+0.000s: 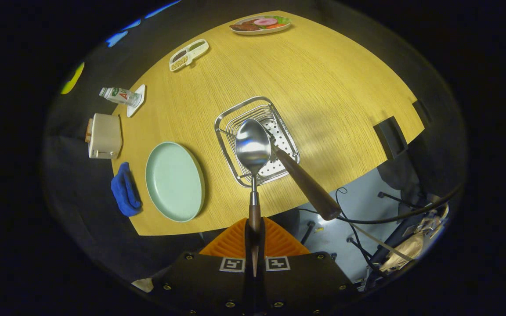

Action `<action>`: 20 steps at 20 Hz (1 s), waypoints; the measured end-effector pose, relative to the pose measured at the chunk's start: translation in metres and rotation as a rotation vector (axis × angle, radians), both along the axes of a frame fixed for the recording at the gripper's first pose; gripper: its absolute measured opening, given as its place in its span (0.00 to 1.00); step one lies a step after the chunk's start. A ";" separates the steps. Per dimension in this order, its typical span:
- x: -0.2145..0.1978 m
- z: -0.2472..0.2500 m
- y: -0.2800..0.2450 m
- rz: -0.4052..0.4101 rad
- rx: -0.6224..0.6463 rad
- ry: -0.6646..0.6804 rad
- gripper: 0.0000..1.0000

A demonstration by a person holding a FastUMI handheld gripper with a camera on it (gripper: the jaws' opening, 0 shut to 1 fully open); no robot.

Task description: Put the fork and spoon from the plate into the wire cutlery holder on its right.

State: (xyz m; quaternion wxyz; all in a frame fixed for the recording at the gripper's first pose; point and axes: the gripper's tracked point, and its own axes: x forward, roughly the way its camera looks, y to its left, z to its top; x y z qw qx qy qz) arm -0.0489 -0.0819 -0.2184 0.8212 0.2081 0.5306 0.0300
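My gripper (254,239) is shut on the wooden handle of the spoon (253,147), held high above the table. The spoon's steel bowl points forward and hangs over the wire cutlery holder (226,120). The fork (308,184) stands in the holder with its head down inside and its brown wooden handle leaning out toward me on the right. The pale green plate (175,181) lies to the left of the holder with nothing on it.
A blue cloth (124,189) lies left of the plate at the table's edge. Farther left are a cream box (104,136) and a small bottle (119,95) on a white dish. A divided tray (188,54) and a food plate (260,24) sit at the far side. Cables cross the floor on the right.
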 end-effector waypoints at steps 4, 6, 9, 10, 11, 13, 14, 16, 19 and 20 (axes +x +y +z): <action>0.005 0.002 -0.002 0.009 -0.009 0.029 0.03; 0.005 0.002 -0.005 0.021 -0.033 0.034 0.03; 0.007 0.003 -0.008 0.020 -0.043 0.037 0.02; 0.006 0.004 -0.007 0.020 -0.039 0.036 0.03; 0.007 0.006 -0.007 0.021 -0.035 0.033 0.03; 0.008 0.006 -0.009 0.019 -0.033 0.031 0.03; 0.008 0.006 -0.010 0.019 -0.036 0.031 0.02; 0.009 0.008 -0.011 0.013 -0.035 0.026 0.05; 0.011 0.011 -0.011 0.005 -0.028 0.017 0.06; 0.011 0.012 -0.010 0.004 -0.024 0.014 0.06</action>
